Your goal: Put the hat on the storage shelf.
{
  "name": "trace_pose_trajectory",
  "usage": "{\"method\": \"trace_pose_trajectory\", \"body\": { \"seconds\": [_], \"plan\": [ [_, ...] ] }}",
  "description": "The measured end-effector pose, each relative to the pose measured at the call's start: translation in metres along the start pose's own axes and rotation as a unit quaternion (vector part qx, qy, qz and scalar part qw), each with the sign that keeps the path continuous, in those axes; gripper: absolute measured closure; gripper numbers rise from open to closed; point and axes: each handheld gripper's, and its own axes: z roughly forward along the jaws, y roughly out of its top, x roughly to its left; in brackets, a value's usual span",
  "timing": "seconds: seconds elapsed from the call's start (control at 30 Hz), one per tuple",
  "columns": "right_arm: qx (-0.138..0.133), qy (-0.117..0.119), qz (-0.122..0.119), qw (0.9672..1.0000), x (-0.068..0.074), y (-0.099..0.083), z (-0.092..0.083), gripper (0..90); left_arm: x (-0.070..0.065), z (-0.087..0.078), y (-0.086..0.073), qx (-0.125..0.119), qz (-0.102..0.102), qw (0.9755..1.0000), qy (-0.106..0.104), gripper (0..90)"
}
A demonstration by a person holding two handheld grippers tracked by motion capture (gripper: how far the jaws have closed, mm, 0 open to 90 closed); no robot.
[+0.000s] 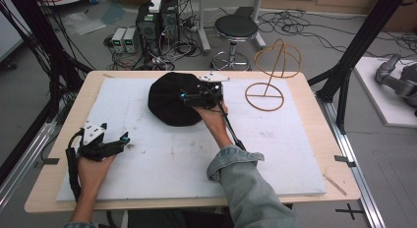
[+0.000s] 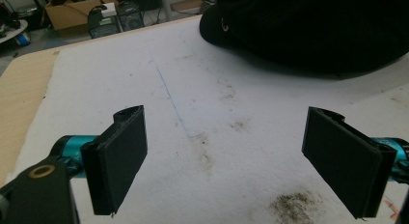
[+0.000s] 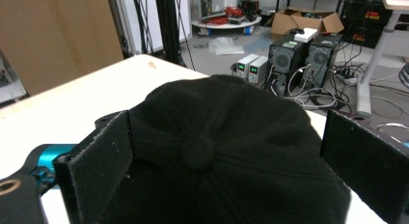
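A black cap (image 1: pixel 171 101) lies crown up on the white mat (image 1: pixel 147 159), toward the back middle. My right gripper (image 1: pixel 189 96) hangs over the cap's right side, jaws spread wide to either side of the crown (image 3: pixel 226 137), gripping nothing. A gold wire hat stand (image 1: pixel 269 71) is at the back right of the table. My left gripper (image 1: pixel 125 138) rests low at the front left, open, with only stained mat (image 2: pixel 212 147) between its jaws; the cap's edge (image 2: pixel 308 31) lies ahead of it.
The wooden table (image 1: pixel 54 154) rims the mat on all sides. On the floor behind stand a black stool (image 1: pixel 235 29), computer towers (image 1: pixel 158 21) and tangled cables. Black frame posts (image 1: pixel 361 41) rise at both sides.
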Motion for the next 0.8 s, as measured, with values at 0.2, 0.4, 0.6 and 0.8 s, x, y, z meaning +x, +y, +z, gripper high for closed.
{"method": "trace_pose_trajectory", "body": {
  "seconds": [0.2, 0.4, 0.6, 0.8],
  "plan": [
    [0.011, -0.002, -0.004, 0.9999, 0.005, -0.007, 0.014, 4.6, 0.000, 0.000, 0.000, -0.002, -0.001, 1.0000, 0.000, 16.4],
    [0.027, -0.005, 0.001, 0.9996, 0.003, -0.016, 0.024, 4.6, 0.000, 0.000, 0.000, -0.003, -0.004, 1.0000, 0.000, 16.3],
    [0.041, -0.009, 0.006, 0.9991, 0.001, -0.021, 0.030, 4.7, 0.000, 0.000, 0.000, -0.003, -0.003, 1.0000, -0.001, 16.3],
    [0.055, -0.012, 0.007, 0.9984, 0.000, -0.022, 0.033, 15.2, 0.001, 0.000, 0.000, -0.003, -0.002, 1.0000, 0.001, 16.3]
  ]
}}
